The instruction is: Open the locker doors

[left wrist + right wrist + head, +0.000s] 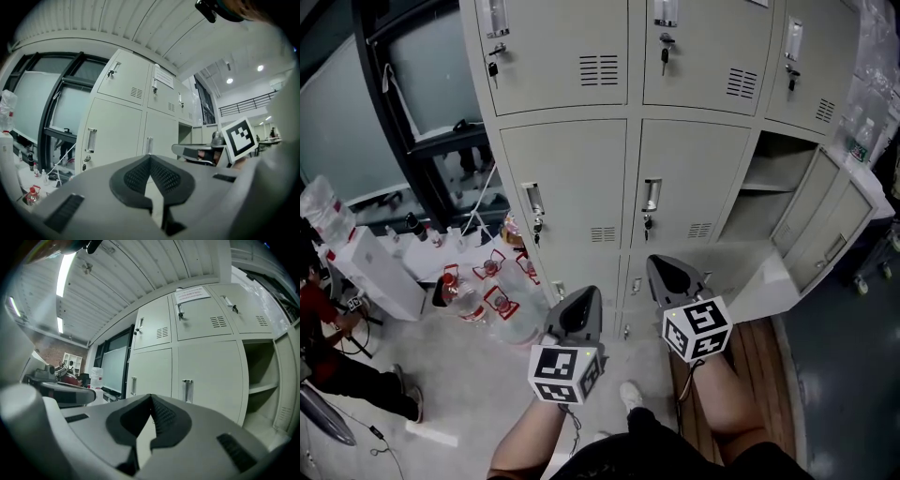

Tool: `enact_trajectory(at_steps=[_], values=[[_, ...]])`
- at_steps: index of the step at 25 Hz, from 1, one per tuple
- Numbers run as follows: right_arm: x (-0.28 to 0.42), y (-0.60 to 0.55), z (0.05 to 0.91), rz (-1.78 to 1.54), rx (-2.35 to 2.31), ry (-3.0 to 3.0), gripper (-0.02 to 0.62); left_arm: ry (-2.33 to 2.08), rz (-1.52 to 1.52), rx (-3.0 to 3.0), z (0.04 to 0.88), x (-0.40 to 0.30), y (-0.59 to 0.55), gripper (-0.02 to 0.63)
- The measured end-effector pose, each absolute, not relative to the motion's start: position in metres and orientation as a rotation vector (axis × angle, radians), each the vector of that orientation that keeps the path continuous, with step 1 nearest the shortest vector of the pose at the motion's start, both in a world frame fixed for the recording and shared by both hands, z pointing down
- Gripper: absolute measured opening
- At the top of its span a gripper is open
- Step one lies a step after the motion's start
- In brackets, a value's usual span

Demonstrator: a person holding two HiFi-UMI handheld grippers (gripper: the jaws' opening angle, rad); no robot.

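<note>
Currently the left hand-held gripper (587, 294) and the right hand-held gripper (660, 264) are both pointing level at the locker bank (623, 112), each with its jaws pressed together and nothing between them. They are hovering near the bank's lower part, apart from it. The left one is facing the middle-row left door (572, 173) and the right one the middle-row centre door (698, 169); both doors are sitting shut. Farther right, the middle-row right door (827, 223) is standing swung open, showing a shelf (766, 187) inside. Keys (492, 68) are hanging in the upper doors' locks. Water bottles (471, 305) are standing on the floor (459, 384) at left.
</note>
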State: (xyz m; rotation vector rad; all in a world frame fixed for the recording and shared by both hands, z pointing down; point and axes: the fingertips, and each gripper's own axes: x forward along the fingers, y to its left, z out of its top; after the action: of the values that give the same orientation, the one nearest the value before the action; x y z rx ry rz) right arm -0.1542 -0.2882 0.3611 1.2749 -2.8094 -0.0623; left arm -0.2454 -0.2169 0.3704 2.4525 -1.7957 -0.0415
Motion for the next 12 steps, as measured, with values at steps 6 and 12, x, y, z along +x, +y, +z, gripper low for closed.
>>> enact_trajectory(at_steps=[6,12], values=[[-0.154,-0.333,0.363,-0.02,1.281,-2.825,0.002,-1.779,-0.043,2.463,0.369,-0.24,-0.257,0.001],[-0.156,-0.382,0.371,0.004,1.284,-2.822,0.063,-1.769,-0.024,2.472,0.373,-0.238,-0.301,0.002]])
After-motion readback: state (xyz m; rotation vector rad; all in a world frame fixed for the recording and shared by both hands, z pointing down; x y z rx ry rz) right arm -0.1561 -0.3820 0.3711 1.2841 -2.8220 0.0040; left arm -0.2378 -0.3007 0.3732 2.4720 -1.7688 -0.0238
